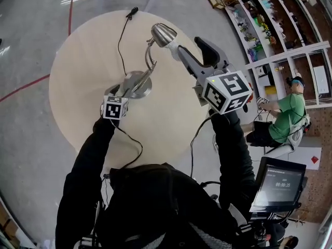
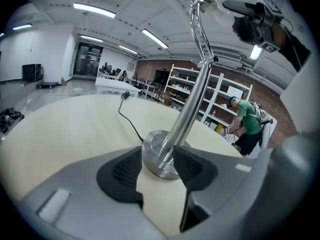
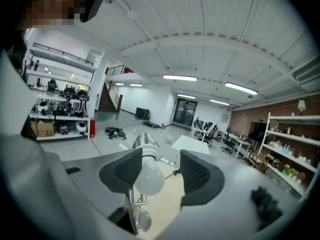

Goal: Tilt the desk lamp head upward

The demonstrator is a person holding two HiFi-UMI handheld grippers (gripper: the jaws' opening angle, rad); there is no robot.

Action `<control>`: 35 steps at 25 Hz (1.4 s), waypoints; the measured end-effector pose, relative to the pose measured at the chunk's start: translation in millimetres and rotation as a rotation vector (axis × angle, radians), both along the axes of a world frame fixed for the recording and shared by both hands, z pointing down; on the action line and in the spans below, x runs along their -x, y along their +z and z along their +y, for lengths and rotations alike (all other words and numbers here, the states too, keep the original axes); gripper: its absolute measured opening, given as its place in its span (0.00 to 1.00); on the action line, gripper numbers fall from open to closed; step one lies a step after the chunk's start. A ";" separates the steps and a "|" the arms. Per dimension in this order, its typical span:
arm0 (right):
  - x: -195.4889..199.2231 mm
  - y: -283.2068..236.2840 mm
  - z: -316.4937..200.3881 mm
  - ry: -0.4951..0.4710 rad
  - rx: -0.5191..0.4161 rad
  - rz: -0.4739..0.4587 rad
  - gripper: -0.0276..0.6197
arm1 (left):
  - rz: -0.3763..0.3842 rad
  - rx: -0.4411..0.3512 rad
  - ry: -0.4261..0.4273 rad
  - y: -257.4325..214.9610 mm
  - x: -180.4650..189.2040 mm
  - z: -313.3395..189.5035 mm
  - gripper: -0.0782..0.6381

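Note:
A chrome desk lamp stands on the round table (image 1: 78, 82): a round base (image 1: 139, 83), a curved neck and a bell-shaped head (image 1: 163, 33). My left gripper (image 1: 124, 90) is low by the base. In the left gripper view, the left gripper (image 2: 156, 170) is open, its pads either side of the base (image 2: 156, 156) and stem (image 2: 192, 96), not pressing. My right gripper (image 1: 176, 49) reaches the head from the right. In the right gripper view, the right gripper (image 3: 156, 173) stands open around the white bulb (image 3: 148, 179), which lies against the left pad with a gap on the right.
The lamp's black cord (image 1: 121, 40) runs across the table to its far edge. Shelving (image 1: 270, 30) lines the right side, and a person in a green shirt (image 1: 288, 115) sits beside it. A monitor (image 1: 277, 183) stands at lower right.

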State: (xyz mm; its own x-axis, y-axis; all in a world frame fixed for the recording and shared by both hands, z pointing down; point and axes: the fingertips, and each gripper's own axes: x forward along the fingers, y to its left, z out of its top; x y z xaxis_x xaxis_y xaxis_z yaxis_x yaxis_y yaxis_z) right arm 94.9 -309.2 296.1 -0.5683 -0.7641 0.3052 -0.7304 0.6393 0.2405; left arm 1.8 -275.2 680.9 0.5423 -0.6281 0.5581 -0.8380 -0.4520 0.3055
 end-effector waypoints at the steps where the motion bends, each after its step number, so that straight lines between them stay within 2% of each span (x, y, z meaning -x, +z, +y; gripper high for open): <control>1: -7.3 -5.7 1.1 0.021 -0.005 -0.044 0.40 | 0.019 0.000 -0.018 -5.8 5.4 2.4 0.39; 4: -27.0 -14.3 8.4 0.060 -0.005 -0.157 0.40 | 0.097 -0.008 -0.055 -26.9 13.8 9.3 0.39; 6: -36.2 -14.8 17.4 0.054 -0.002 -0.221 0.40 | 0.166 -0.027 -0.044 -49.5 9.2 14.1 0.39; 9: -43.7 -10.8 39.7 0.016 0.000 -0.285 0.40 | 0.231 -0.119 -0.014 -101.3 -1.4 23.9 0.35; 14: -63.2 12.6 84.3 0.004 0.048 -0.376 0.40 | 0.226 -0.320 0.015 -200.6 -30.2 54.4 0.33; 17: -81.7 28.6 99.1 0.025 0.073 -0.480 0.33 | 0.234 -0.381 0.045 -239.2 -51.1 75.5 0.33; 20: -108.2 36.4 110.7 0.072 0.071 -0.571 0.21 | 0.233 -0.397 0.079 -258.8 -63.2 96.6 0.33; 23: -124.2 47.6 120.1 0.100 0.092 -0.625 0.08 | 0.194 -0.416 0.075 -272.2 -57.1 112.8 0.33; 30: -110.5 97.7 136.1 0.042 0.242 -0.626 0.05 | 0.184 -0.434 0.032 -292.5 -48.3 124.9 0.33; 33: -103.9 109.2 137.5 0.067 0.265 -0.608 0.05 | 0.183 -0.431 0.034 -292.1 -48.9 128.0 0.33; 35: -97.4 107.1 139.3 0.048 0.261 -0.627 0.05 | 0.186 -0.432 0.040 -291.7 -51.0 129.9 0.33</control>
